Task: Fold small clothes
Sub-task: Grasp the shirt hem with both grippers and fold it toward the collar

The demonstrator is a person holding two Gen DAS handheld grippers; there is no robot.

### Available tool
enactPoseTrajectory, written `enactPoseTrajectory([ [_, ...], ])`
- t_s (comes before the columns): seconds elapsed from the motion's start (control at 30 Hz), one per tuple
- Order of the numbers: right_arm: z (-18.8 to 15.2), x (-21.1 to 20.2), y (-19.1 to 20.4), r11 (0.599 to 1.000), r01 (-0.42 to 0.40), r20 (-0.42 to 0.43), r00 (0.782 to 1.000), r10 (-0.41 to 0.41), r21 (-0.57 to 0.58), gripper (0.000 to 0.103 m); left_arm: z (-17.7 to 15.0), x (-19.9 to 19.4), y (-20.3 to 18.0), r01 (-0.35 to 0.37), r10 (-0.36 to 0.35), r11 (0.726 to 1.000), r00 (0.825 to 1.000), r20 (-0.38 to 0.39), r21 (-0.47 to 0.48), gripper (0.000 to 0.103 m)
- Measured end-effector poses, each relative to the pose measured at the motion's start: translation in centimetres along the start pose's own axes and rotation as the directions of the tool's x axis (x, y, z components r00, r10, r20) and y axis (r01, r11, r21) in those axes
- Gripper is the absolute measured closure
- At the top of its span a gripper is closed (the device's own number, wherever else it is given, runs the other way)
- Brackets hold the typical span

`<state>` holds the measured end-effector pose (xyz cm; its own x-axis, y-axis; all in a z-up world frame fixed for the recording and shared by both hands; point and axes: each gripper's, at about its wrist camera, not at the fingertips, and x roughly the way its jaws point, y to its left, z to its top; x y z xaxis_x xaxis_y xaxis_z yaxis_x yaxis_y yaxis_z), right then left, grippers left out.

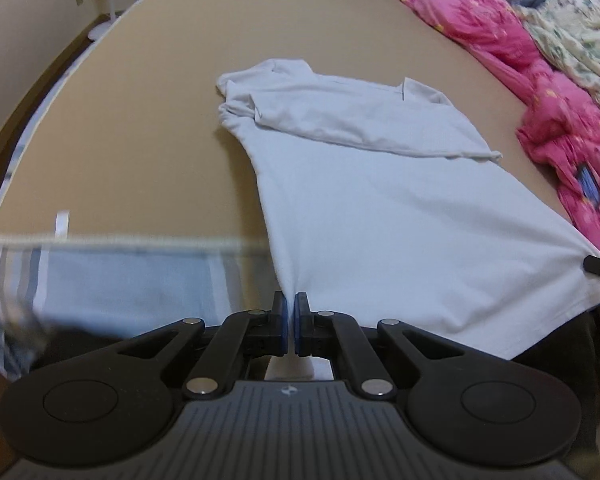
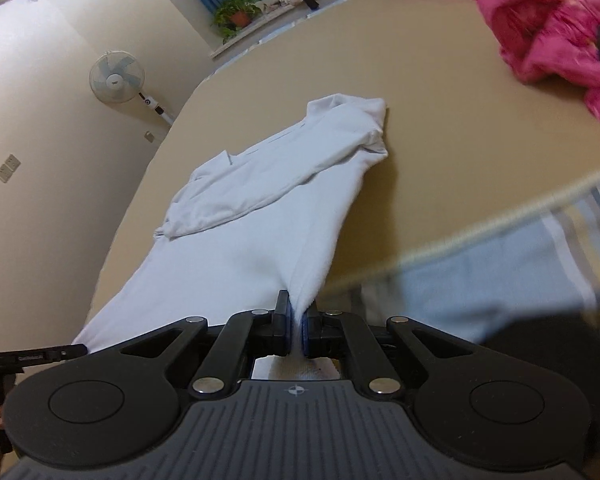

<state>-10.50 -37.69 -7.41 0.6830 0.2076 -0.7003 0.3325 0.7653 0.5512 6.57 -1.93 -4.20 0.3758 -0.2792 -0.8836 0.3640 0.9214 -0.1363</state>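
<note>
A white cotton short-sleeved T-shirt (image 1: 380, 208) lies on the tan mat of a bed (image 1: 140, 128), its collar end pointing toward the far edge and its hem hanging at the near edge. The upper part is already doubled over, with one sleeve folded across the chest, and the lower body stretches taut toward the two claws.

The left claw (image 1: 291, 312) has its blue-padded fingers pressed together on one corner of the hem; the cloth gathers into a narrow pleat right at the pads. The right claw (image 2: 299, 320) is likewise pinching the other hem corner, with a strip of white fabric visible running down between its pads. Each claw shows at the margin of the other's view: the right claw at the right edge of the left wrist view, the left claw at the lower left of the right wrist view.

A crumpled bright pink quilt (image 1: 500, 40) sits along the right edge of the bed, well apart from the shirt, with a pale floral cloth (image 1: 572, 36) heaped on it toward the far right corner. A blue-and-white striped sheet (image 1: 112, 280) hangs below the near edge. Off the bed, a white standing fan (image 2: 117, 76) stands against the cream wall, and a potted green plant (image 2: 236, 14) sits on a sill.
</note>
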Motion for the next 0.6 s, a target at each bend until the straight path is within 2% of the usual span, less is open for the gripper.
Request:
enactPoseTrajectory([
  [0.07, -1.9, -1.4, -0.6, 0.999, 0.006, -0.033, 0.999, -0.005, 0.044, 0.098, -2.2, -0.9, -0.1, -0.006, 0.006, 1.000, 1.000, -0.025, -0.009, 0.100],
  [0.17, -3.3, -0.9, -1.6, 0.992, 0.046, -0.088, 0.996, -0.035, 0.121, 0.098, -3.9, -0.2, 0.5, -0.009, 0.004, 0.998, 0.996, -0.085, -0.065, 0.100],
  [0.3, -2.0, 1.1, -2.3, 0.979, 0.090, -0.151, 0.987, -0.062, 0.184, 0.098, -2.1, 1.8, 2.1, -0.027, 0.008, 0.991, 0.990, -0.137, -0.132, 0.100],
  [0.4, 1.5, 2.2, -1.4, 0.978, 0.073, -0.141, 0.989, -0.046, 0.193, 0.098, 2.3, 1.9, 2.7, -0.013, -0.004, 0.988, 0.994, -0.110, -0.151, 0.100],
  [0.47, 5.3, 3.4, -0.7, 0.982, 0.059, -0.120, 0.992, -0.037, 0.180, 0.098, 6.7, 2.2, 2.9, -0.004, -0.007, 0.989, 0.997, -0.072, -0.151, 0.100],
  [0.6, 14.9, 8.7, 0.9, 0.983, 0.068, -0.072, 0.996, -0.056, 0.172, 0.098, 18.7, 5.9, 3.1, -0.046, 0.046, 0.988, 0.999, -0.006, -0.149, 0.100],
])
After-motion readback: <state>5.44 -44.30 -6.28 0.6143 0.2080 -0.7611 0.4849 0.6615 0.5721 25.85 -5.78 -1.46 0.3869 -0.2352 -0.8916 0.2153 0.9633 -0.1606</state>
